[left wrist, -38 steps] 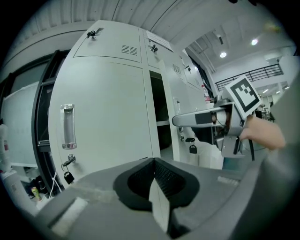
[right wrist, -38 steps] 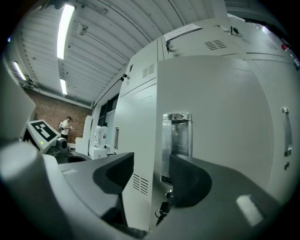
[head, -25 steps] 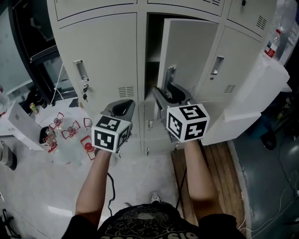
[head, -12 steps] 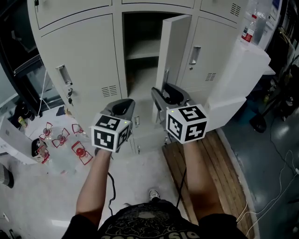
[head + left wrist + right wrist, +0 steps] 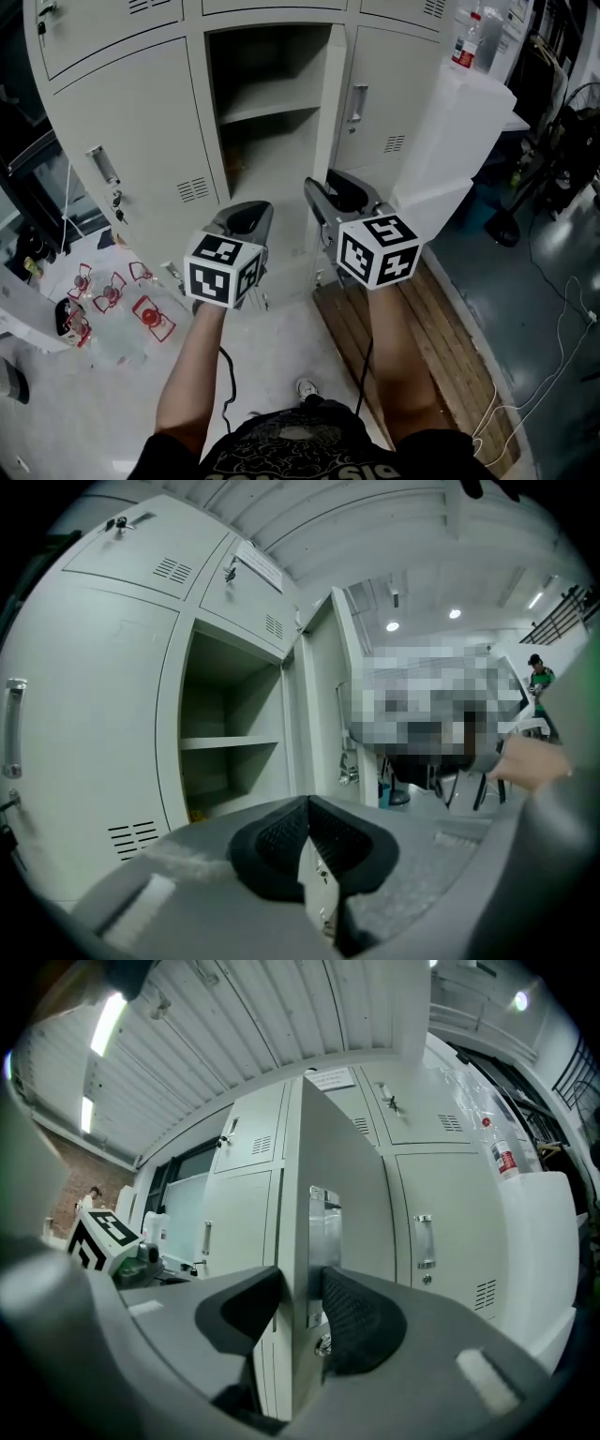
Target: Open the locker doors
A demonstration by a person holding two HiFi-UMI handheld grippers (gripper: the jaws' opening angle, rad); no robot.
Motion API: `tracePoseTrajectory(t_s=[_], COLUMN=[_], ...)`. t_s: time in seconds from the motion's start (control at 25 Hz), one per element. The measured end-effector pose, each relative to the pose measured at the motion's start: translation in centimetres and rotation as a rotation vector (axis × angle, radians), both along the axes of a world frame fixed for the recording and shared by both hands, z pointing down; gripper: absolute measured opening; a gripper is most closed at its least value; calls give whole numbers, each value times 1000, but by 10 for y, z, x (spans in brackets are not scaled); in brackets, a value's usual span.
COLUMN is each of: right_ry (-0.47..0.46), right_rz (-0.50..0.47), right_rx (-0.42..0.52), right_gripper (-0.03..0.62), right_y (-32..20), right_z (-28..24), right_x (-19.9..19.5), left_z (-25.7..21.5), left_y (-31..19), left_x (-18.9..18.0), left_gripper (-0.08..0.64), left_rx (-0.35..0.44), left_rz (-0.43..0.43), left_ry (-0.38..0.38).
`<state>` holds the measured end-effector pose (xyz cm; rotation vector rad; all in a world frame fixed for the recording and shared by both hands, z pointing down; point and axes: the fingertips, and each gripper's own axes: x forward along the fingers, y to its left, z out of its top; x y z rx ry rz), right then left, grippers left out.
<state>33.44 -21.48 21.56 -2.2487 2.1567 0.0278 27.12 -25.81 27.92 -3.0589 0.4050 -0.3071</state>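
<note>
Middle door (image 5: 330, 103), top centre, stands wide open, its edge pinched by the right gripper (image 5: 298, 1302), whose jaws have just been closing. Left gripper (image 5: 307, 803) is pressed together, empty. Other doors (image 5: 131, 131) are unopened.

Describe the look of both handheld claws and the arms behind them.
The left grey plastic claw and the right grey plastic claw each have black ribbed pads and carry a white cube with black square markers. A thin black cable hangs below each forearm. Arms are bare; the person wears a black printed T-shirt.
</note>
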Motion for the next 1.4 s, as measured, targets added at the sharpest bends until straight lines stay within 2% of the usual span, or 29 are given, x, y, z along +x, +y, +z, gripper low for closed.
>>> tracePoseTrajectory(t_s=[0.52, 0.88, 1.4], right_ry=[-12, -21, -6], right_rz=[99, 191, 321], right_rx=[21, 29, -9], right_gripper=[147, 107, 86], right_y=[42, 70, 92], right_z=[0, 0, 1], right_x=[41, 76, 124], left_z=[2, 0, -1], left_y=[32, 46, 62], left_x=[48, 81, 115], left_gripper=[3, 3, 3], left_rx=[-6, -7, -13], left_rz=[104, 165, 234], left_ry=[9, 21, 33])
